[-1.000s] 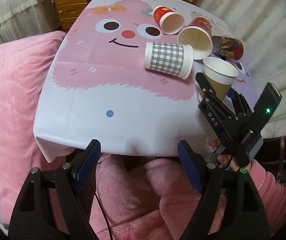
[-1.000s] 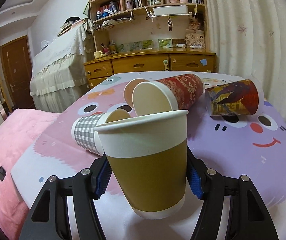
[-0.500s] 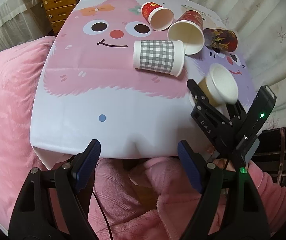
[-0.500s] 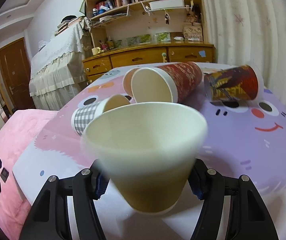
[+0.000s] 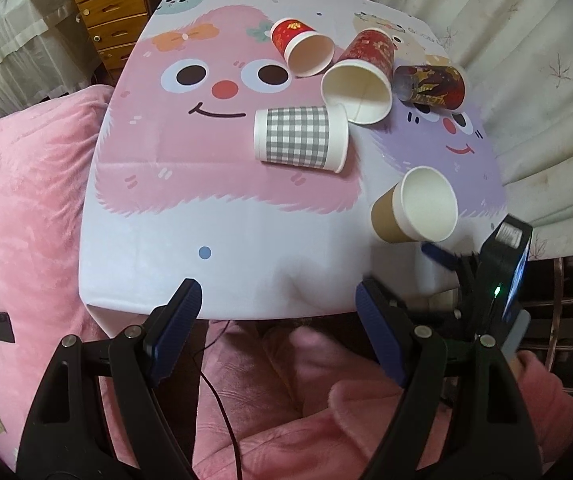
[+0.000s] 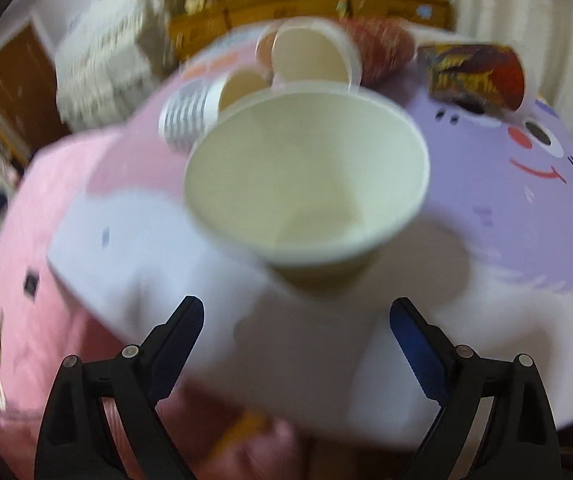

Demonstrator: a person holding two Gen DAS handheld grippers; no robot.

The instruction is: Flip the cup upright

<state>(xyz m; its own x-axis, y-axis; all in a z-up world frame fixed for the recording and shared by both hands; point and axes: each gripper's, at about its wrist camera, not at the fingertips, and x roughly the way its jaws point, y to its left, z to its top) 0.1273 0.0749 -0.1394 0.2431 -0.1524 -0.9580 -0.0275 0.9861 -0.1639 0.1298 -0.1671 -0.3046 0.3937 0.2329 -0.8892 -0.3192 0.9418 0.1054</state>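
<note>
Four paper cups lie on their sides in a cluster toward the far right corner of the tabletop point(image 5: 246, 280), which is covered by a cloth printed with a pink smiling monster and a purple one. The grey-and-white checked paper cup point(image 5: 300, 137) is the nearest of them, with its mouth pointing to the right edge. Just behind it, and touching it, is the large red patterned paper cup point(image 5: 360, 80) with its white mouth facing the near edge. The small red paper cup point(image 5: 300, 50) lies to that cup's left, and the dark red-and-gold paper cup point(image 5: 432, 84) lies to its right, close to the curtain. The brown paper cup with a white rim and white inside point(image 5: 414, 210) stands mouth up near the right edge of the tabletop, clear of the cluster, and nothing can be seen inside it. The right wrist view is blurred, but its open mouth shows there too. The right tongs point(image 6: 296, 326) are spread apart just short of this cup, touching nothing. The left tongs point(image 5: 276, 312) are also apart and empty, held over the near edge of the tabletop above pink fleece.
</note>
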